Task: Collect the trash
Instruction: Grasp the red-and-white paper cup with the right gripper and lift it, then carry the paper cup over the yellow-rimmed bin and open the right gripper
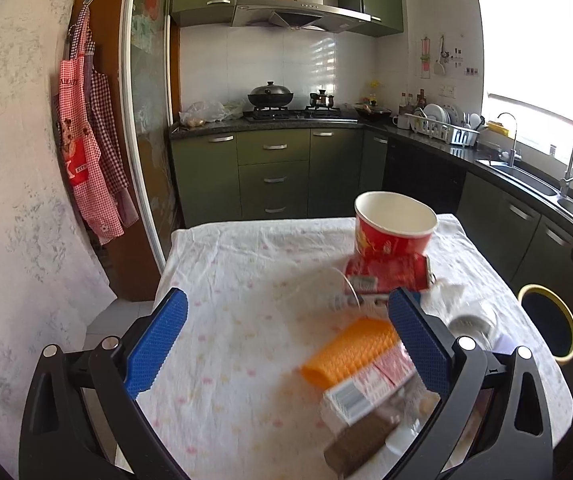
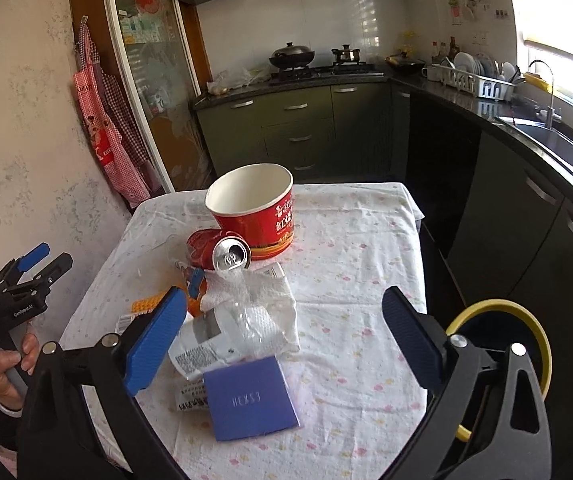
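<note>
Trash lies heaped on a table under a white flowered cloth (image 2: 346, 264). A red paper bowl (image 2: 256, 210) stands upright at the far side, with a crushed red can (image 2: 222, 254) lying against it. White paper towel (image 2: 262, 304), a printed wrapper (image 2: 202, 354) and a blue card sleeve (image 2: 248, 398) lie nearer. In the left wrist view I see the bowl (image 1: 394, 226), the can (image 1: 386, 274), an orange ridged piece (image 1: 350, 350) and small cartons (image 1: 370, 396). My right gripper (image 2: 282, 324) hangs open above the pile, nothing between its fingers. My left gripper (image 1: 290, 332) is open and empty, also seen at the left edge (image 2: 32, 264).
A dark bin with a yellow rim (image 2: 502, 344) stands right of the table, also in the left wrist view (image 1: 550, 326). Green kitchen cabinets (image 1: 274, 176) and a counter with sink (image 1: 526, 168) lie beyond. Aprons (image 1: 90, 160) hang on the left wall. A hand (image 2: 6, 364) holds the left gripper's handle.
</note>
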### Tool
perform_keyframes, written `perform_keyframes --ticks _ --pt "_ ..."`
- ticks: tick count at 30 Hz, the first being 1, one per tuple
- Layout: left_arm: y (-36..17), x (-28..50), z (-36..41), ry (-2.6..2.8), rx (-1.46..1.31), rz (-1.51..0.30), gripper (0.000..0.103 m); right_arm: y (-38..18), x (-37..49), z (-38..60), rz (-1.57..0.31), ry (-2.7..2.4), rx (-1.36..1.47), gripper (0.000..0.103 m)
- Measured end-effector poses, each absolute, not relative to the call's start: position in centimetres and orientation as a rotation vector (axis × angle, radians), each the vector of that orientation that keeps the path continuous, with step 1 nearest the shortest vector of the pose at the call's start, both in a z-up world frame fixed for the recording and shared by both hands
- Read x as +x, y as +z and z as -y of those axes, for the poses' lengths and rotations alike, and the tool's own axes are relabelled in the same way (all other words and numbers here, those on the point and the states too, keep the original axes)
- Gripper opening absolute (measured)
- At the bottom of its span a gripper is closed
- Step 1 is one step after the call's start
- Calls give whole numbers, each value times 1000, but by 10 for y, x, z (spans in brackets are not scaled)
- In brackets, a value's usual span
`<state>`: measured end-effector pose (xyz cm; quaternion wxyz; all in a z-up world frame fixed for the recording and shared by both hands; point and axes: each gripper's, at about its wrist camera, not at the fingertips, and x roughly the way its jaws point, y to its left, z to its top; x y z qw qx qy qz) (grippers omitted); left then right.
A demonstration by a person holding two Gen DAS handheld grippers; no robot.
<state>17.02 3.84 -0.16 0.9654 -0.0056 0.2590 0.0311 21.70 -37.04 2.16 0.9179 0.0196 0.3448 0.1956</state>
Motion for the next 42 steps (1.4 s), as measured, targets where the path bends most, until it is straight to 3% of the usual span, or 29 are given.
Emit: perform_keyframes --ticks 4,10,15,21,26,28,34,42 --pt "-5 214 -46 54 -30 -522 99 29 277 348 -785 418 16 81" --pt "-21 258 -61 37 -73 -536 99 24 373 313 -930 402 5 50" --pt "-37 273 -73 26 -108 -560 99 4 439 286 -1060 371 1 40" --pt "-47 273 -78 3 -122 -571 99 -22 474 268 -1144 307 -48 36" --pt "-53 271 -74 -28 -123 -593 99 -45 487 263 -1202 272 -69 23" --pt "-53 270 -73 -32 -127 -594 99 -53 491 265 -1231 266 -48 7" --pt "-54 268 -75 -33 -126 -585 99 -46 496 276 -1215 260 5 5" --pt "-55 265 -78 -61 -144 -582 99 16 460 359 -1103 235 162 5"
